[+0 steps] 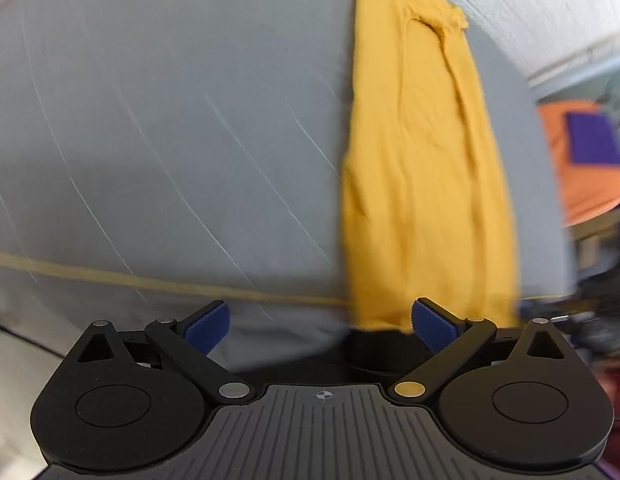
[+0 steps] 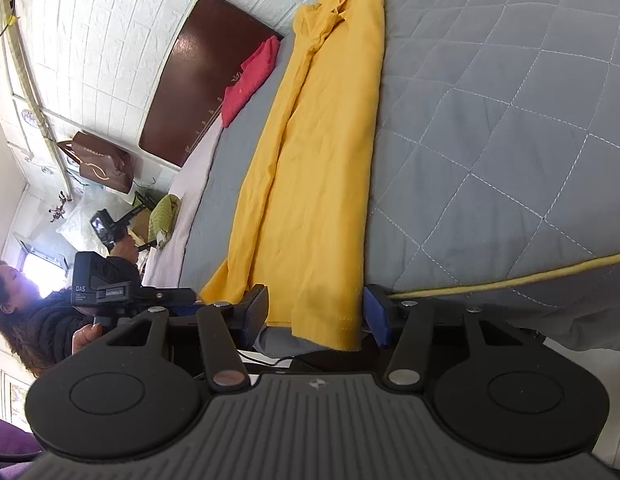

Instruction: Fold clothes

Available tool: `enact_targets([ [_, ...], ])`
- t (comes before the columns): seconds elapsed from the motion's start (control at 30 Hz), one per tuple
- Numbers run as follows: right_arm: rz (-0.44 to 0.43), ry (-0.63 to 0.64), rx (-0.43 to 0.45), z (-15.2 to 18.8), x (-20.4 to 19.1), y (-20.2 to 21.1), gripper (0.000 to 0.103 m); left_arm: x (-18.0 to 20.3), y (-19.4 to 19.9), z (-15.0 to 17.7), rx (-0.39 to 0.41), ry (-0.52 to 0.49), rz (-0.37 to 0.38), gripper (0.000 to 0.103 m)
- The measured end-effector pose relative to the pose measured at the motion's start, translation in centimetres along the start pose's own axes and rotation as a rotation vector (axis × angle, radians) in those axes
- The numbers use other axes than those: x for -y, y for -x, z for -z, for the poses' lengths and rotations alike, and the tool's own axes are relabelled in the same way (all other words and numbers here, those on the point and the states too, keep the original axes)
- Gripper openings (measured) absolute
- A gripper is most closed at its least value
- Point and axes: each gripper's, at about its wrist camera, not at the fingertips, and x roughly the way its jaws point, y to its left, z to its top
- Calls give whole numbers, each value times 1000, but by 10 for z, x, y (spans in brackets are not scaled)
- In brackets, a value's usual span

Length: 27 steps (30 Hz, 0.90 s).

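On bed point(image 2: 509, 120), yellow shirt point(image 2: 310, 168) folded lengthwise; both grippers' fingers apart, right gripper point(image 2: 315, 316) straddling hem, left gripper point(image 1: 321, 324) beside. Next: clamp hem, fold upward.

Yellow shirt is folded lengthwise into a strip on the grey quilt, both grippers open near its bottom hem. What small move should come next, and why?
Probably close the right gripper on the hem of the yellow shirt: its fingers are open on either side of that hanging edge at the bed's border. The left gripper is also open, with the hem only by its right finger, so it likely needs to shift over first.
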Motion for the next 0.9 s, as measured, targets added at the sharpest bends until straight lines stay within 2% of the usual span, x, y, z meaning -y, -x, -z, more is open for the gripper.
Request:
enact_targets([
  [0.1, -9, -5, 3, -1, 0, -4, 58, -20, 1, 0, -7, 149, 218, 102],
  [0.13, -11, -8, 4, -1, 0, -3, 58, -22, 0, -1, -6, 169, 245, 101],
  [0.23, -16, -11, 6, -2, 0, -5, 58, -20, -14, -3, -16, 183, 239, 96],
  [0.33, -15, -11, 6, -2, -1, -6, 58, -13, -29, -5, -53, 194, 296, 82],
  [0.43, -15, -16, 5, -4, -1, -6, 60, -3, -38, -4, -55, 181, 276, 67],
  [0.47, -19, -21, 4, -4, -1, -7, 61, -2, -41, -6, -62, 189, 268, 53],
  [0.5, -20, -18, 5, -4, -2, -7, 66, -1, -44, -7, -68, 197, 258, 34],
  [0.53, -20, -15, 6, -5, -3, -7, 69, -2, -46, -7, -68, 207, 245, 32],
  [0.57, -20, -11, 8, -5, -4, -7, 70, -2, -47, -5, -59, 212, 233, 17],
  [0.6, -20, -8, 9, -5, -5, -7, 71, -3, -47, -2, -48, 216, 229, 9],
  [0.7, -21, -3, 9, -7, -7, -7, 73, -6, -41, 7, -8, 220, 227, 2],
  [0.9, -23, -10, 7, -8, -6, -6, 73, -29, -14, 24, 58, 239, 216, 1],
])
